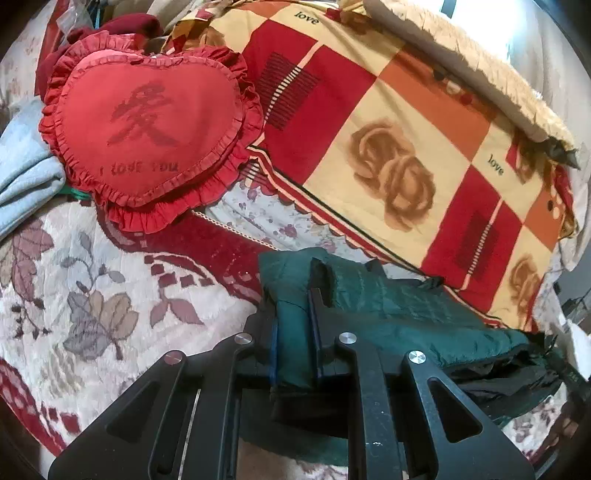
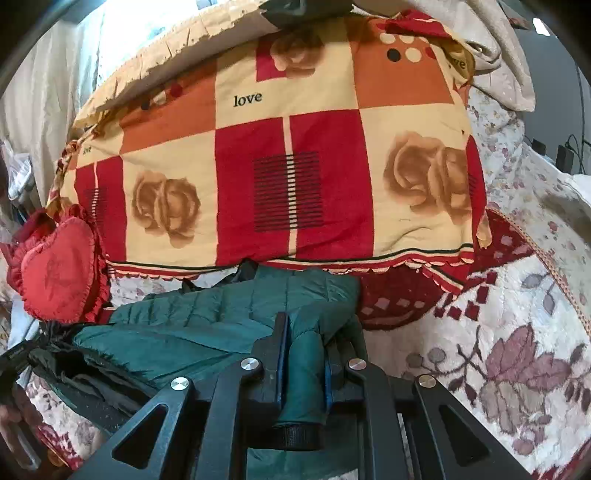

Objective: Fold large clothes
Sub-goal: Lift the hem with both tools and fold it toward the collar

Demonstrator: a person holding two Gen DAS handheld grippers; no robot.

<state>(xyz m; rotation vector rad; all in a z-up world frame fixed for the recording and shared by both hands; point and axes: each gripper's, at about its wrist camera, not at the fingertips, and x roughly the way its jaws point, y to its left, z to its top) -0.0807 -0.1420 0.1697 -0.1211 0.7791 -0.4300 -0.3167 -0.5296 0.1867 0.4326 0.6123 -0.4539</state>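
On floral bedspread (image 1: 92,280), both tongs clamped on soft, puffy, slippery green quilted jacket (image 2: 207,314): left gripper (image 1: 293,332), right gripper (image 2: 304,354), best pinched at thick folded edges.

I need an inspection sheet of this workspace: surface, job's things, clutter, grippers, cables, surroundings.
Surface: bed with floral blanket, red-bordered.
Job's things: green jacket, quilted, partly folded, lying on the blanket in front of the pillow.
Clutter: heart cushion; checked pillow; grey cloth at the left edge.
Grippers: left gripper shut on a jacket fold; right gripper shut on another fold.
Cables: dark cables and plugs at far right.
Surroundings: bright window behind the pillow; pale curtain.
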